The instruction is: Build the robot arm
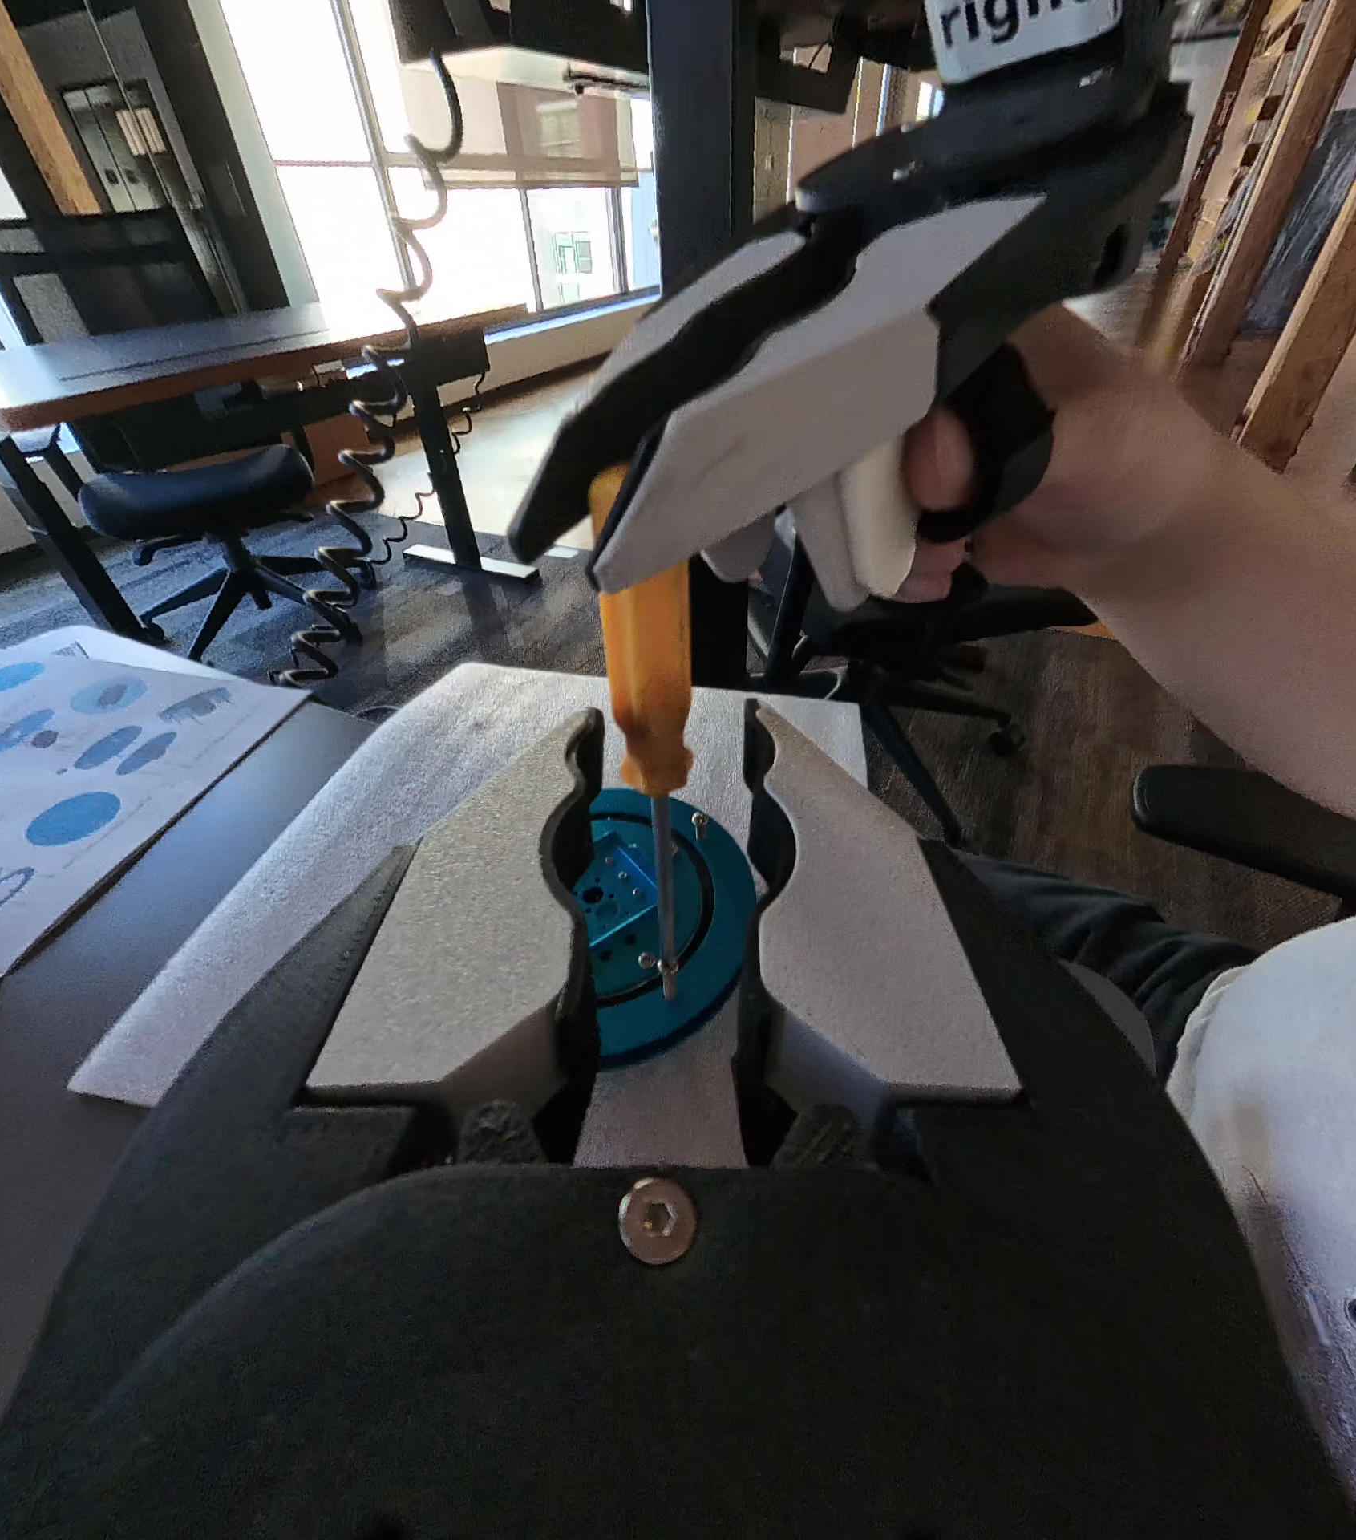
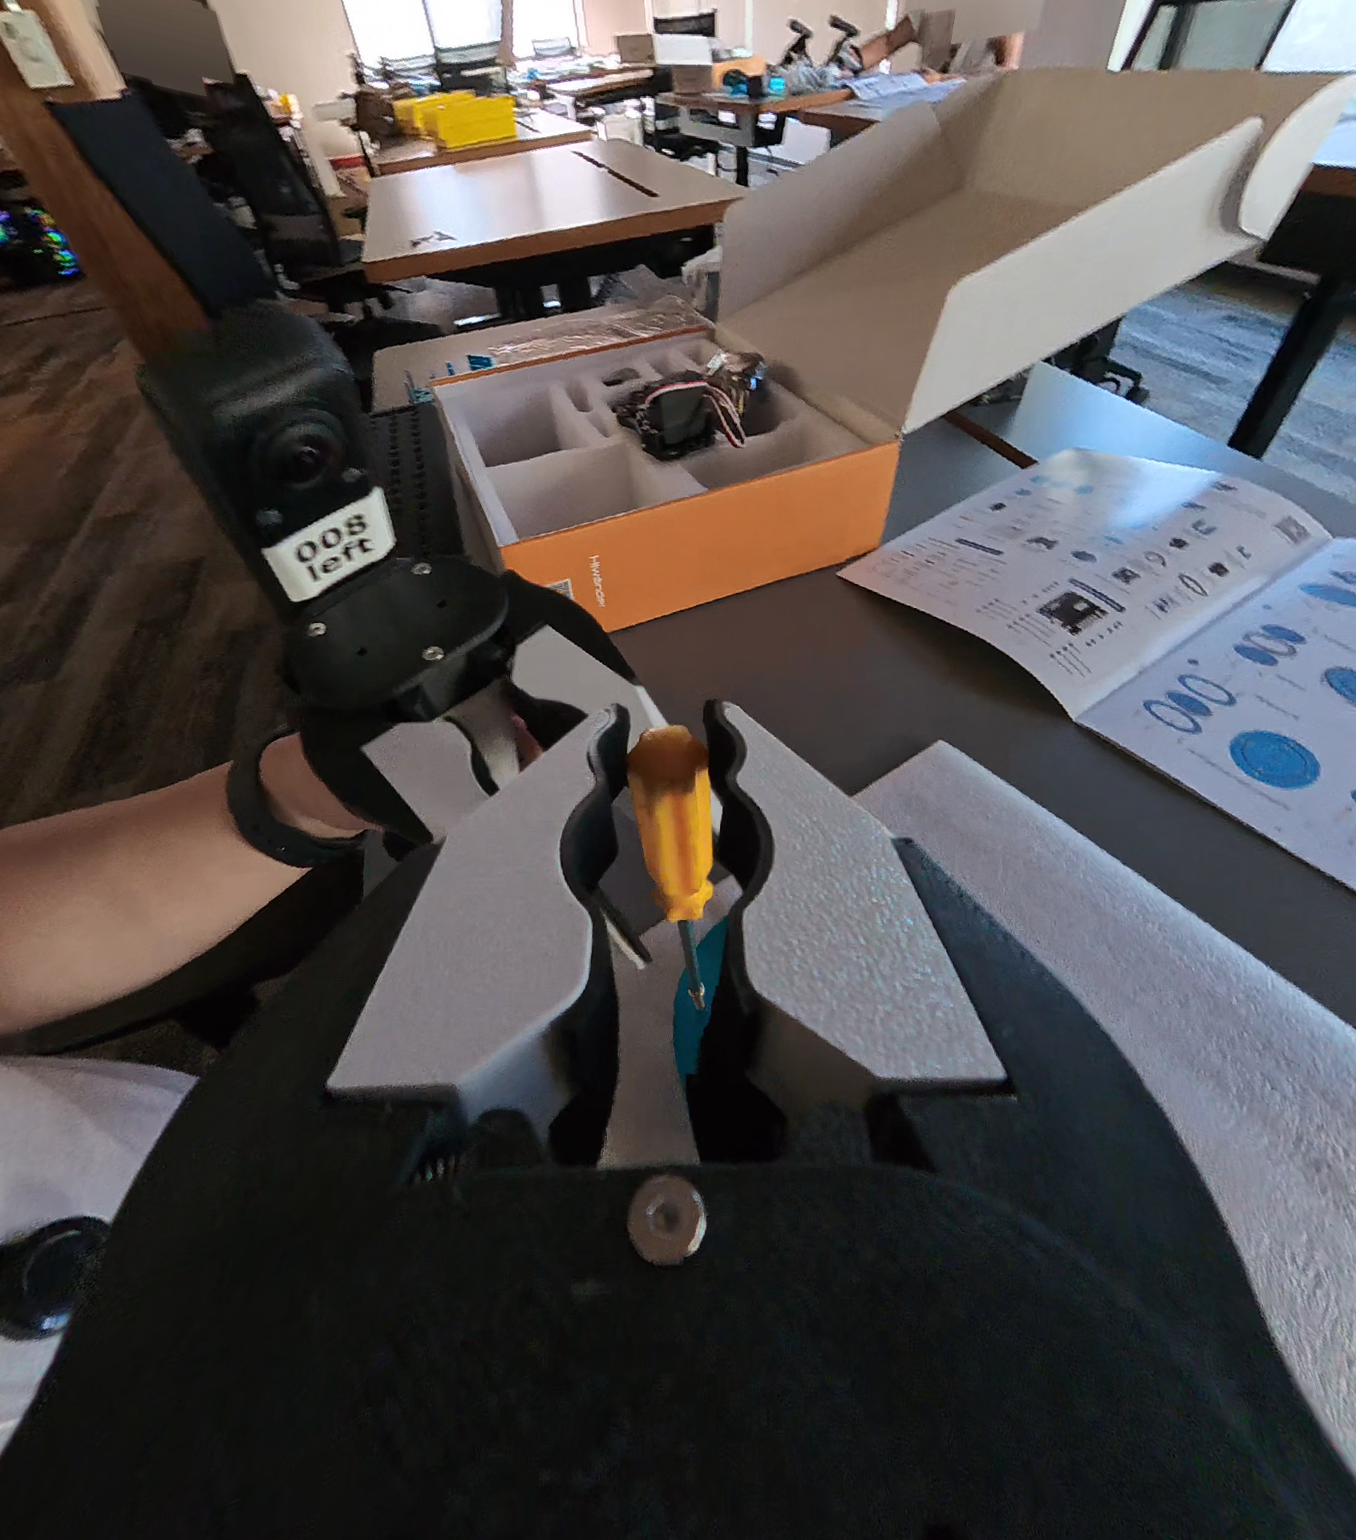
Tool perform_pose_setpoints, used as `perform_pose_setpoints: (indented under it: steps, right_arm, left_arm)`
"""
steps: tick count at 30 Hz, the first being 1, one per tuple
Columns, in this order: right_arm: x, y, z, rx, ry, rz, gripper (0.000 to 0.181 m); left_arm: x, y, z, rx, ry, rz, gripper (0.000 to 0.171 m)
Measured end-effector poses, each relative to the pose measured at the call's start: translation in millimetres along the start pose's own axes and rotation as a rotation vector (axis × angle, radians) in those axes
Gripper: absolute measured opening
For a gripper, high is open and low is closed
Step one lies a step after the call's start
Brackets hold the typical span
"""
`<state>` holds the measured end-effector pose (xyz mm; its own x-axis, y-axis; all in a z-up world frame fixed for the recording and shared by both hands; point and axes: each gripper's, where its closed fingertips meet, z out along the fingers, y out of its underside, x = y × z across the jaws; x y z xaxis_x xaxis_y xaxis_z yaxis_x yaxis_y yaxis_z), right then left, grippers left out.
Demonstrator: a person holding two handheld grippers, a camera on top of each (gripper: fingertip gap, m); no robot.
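My left gripper [image 1: 670, 733] is shut on a round blue metal disc [image 1: 728, 917] that stands on a white foam sheet [image 1: 374, 842]; the disc's sides sit in the notches of the fingers. My right gripper [image 2: 662, 733] is shut on the orange handle of a small screwdriver [image 2: 670, 825], which also shows in the left wrist view [image 1: 645, 667]. The screwdriver stands nearly upright, and its metal tip rests on a small screw [image 1: 668, 967] near the disc's front rim. Other small screws [image 1: 699, 823] stand in the disc. In the right wrist view only a blue sliver of the disc [image 2: 699, 992] shows.
An open orange box [image 2: 699, 533] with grey foam compartments and a wired part stands at the back of the dark table [image 2: 782, 667]. An open instruction booklet [image 2: 1241, 658] lies to the right, and it also shows in the left wrist view [image 1: 49, 792]. Office chairs and desks stand beyond the table. There is about 5 centimeters between the tips of the two grippers.
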<state>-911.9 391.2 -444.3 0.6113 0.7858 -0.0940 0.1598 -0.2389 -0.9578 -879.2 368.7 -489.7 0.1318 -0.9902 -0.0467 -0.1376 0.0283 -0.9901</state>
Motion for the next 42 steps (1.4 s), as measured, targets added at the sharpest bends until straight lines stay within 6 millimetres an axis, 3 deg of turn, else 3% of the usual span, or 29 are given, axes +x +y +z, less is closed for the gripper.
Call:
perform_pose_setpoints:
  steps: [4, 7, 10, 14, 16, 23, 25, 29, 32, 34, 37, 42]
  right_arm:
    - [2, 0, 1, -0.003, 0.073, 0.042, 0.018]
    - [-1, -2, 2, 0.031, 0.043, 0.007, 0.018]
    - [-3, -3, 2, 0.079, -0.075, 0.003, 0.037]
    - [-3, 2, 2, 0.068, -0.185, 0.003, 0.034]
    - [-12, 4, 1, 0.038, -0.240, -0.036, 0.017]
    - [-11, 5, 5, 0.008, -0.162, -0.041, 0.017]
    - [-11, 5, 5, 0.000, -0.161, -0.043, 0.016]
    - [-9, 4, 5, 0.013, -0.160, -0.037, 0.016]
    - [-8, 4, 5, 0.030, -0.166, -0.028, 0.016]
    - [-6, 4, 4, 0.035, -0.160, -0.025, 0.016]
    - [-5, 4, 3, 0.031, -0.159, -0.021, 0.016]
    - [-4, 4, 3, 0.037, -0.158, -0.021, 0.016]
  left_arm:
    - [-6, -2, 4, -0.048, -0.062, 0.067, 0.016]
    - [-5, -1, 4, -0.048, -0.039, 0.039, 0.016]
    - [-5, -1, 0, -0.036, 0.016, 0.003, 0.016]
    - [-5, 0, -2, -0.061, 0.036, 0.034, 0.016]
    - [-5, 0, -2, -0.082, 0.045, 0.050, 0.016]
    - [-4, 3, -7, -0.073, 0.051, 0.033, 0.016]
    - [-6, 18, -13, -0.133, 0.040, 0.000, 0.032]
    - [0, 68, -28, -0.349, 0.037, -0.033, 0.018]
    - [3, 102, -27, -0.476, -0.033, -0.043, 0.021]
    - [10, 112, -20, -0.490, -0.045, -0.055, 0.020]
    - [2, 129, -17, -0.550, -0.154, -0.122, 0.017]
    - [3, 124, -10, -0.492, -0.188, -0.319, 0.021]
